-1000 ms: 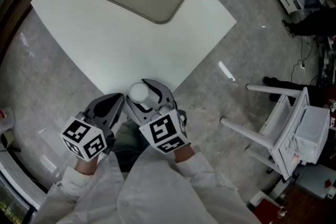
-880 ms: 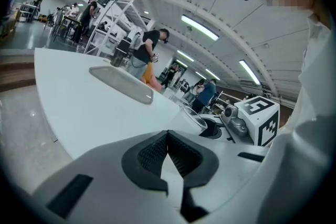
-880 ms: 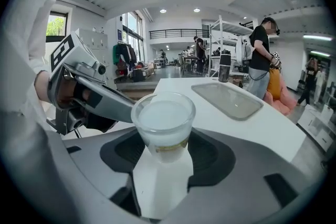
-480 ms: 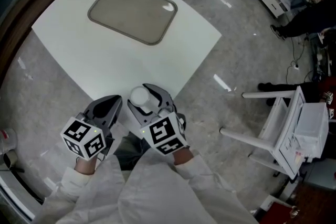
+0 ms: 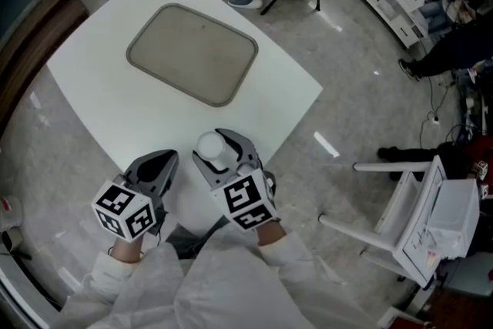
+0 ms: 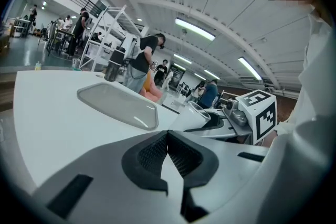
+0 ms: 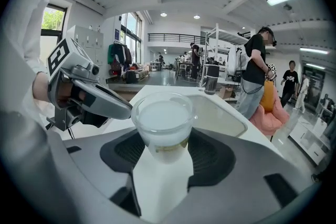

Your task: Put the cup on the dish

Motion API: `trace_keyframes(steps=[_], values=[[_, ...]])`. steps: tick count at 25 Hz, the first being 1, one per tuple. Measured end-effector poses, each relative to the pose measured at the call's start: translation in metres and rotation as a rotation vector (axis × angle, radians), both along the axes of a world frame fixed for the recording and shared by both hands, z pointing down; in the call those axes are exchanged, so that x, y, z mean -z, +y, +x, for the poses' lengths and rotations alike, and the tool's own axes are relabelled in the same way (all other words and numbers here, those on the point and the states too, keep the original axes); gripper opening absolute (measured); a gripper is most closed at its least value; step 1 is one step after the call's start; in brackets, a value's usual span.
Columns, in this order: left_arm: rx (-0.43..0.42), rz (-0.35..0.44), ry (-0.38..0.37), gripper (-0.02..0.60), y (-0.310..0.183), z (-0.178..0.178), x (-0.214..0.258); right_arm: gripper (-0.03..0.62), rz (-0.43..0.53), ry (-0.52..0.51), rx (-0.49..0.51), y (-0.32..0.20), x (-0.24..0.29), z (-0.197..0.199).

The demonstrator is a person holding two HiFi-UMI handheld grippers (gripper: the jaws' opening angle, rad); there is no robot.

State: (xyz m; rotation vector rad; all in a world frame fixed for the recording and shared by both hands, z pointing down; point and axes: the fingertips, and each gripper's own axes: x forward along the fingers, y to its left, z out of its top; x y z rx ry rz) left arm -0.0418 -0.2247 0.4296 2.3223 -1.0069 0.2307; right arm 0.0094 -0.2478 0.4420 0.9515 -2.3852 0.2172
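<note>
White table (image 5: pixel 115 112), grey dish (image 5: pixel 192 54), busy workshop around. The right gripper (image 7: pixel 163 157) pinches the cup (image 7: pixel 163 118); the left gripper (image 6: pixel 168 136) is pressed together.

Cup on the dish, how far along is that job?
Done: the right gripper is shut on the cup. In hand: the cup is held by the table's near corner. Left: carry it to the empty dish and set it down.

Clear plastic cup (image 5: pixel 209 144), held upright at the table's (image 5: pixel 115 104) near corner. Grey rounded-rectangle dish (image 5: pixel 192 53) lies flat farther off, well apart.
</note>
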Motion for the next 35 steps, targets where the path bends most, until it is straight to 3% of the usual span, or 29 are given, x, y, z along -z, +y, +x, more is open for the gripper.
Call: trace_keyframes(steps=[11,16,22,27,35], values=[[0.063,0.011,-0.009,0.008,-0.097,0.013,-0.012,0.262,0.019,0.007,0.074,-0.111,-0.010,0.004],[0.022,0.041,-0.063,0.008,-0.136,0.025,-0.025,0.262,0.029,0.017,0.123,-0.160,-0.027,-0.004],[0.054,0.041,-0.103,0.008,-0.183,0.012,-0.037,0.262,0.006,0.021,0.149,-0.211,-0.040,-0.015],[0.109,0.025,-0.101,0.008,-0.209,-0.003,-0.051,0.262,-0.010,0.017,0.131,-0.248,-0.056,-0.021],[0.131,-0.002,-0.091,0.008,-0.229,-0.007,-0.069,0.262,-0.036,0.023,0.125,-0.282,-0.079,-0.034]])
